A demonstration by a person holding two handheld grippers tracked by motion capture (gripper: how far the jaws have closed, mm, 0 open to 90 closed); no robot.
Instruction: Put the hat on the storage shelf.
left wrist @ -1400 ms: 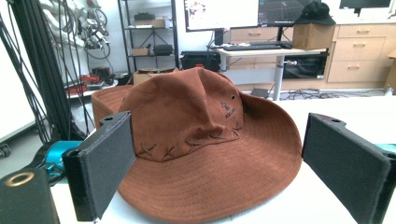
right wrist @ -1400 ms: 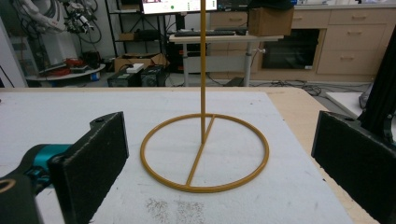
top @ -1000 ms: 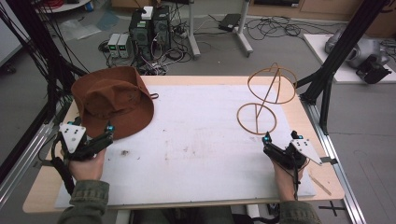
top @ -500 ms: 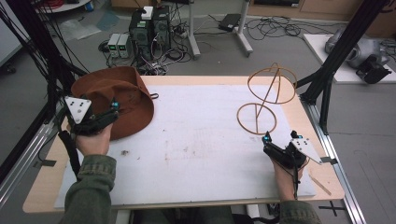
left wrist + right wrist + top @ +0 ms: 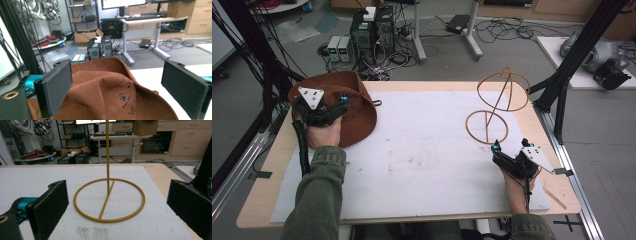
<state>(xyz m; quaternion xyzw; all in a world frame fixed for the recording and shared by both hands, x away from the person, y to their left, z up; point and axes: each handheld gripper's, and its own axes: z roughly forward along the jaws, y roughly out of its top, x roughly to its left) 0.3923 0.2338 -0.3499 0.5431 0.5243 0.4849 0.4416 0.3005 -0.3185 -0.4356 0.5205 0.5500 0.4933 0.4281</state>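
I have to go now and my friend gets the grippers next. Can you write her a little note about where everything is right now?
Left gripper: open, held over the brown hat, with the hat's crown between its jaws but not gripped.
Right gripper: open, holding nothing, low over the white mat, pointing at the ring base of the hat stand.
Hat: lying at the far left corner of the table, partly on the mat.
Stand: upright at the far right of the mat, nothing on it.
Done: no hat on the stand so far.
Left, probably: grab the hat and set it on the stand's top hoop.
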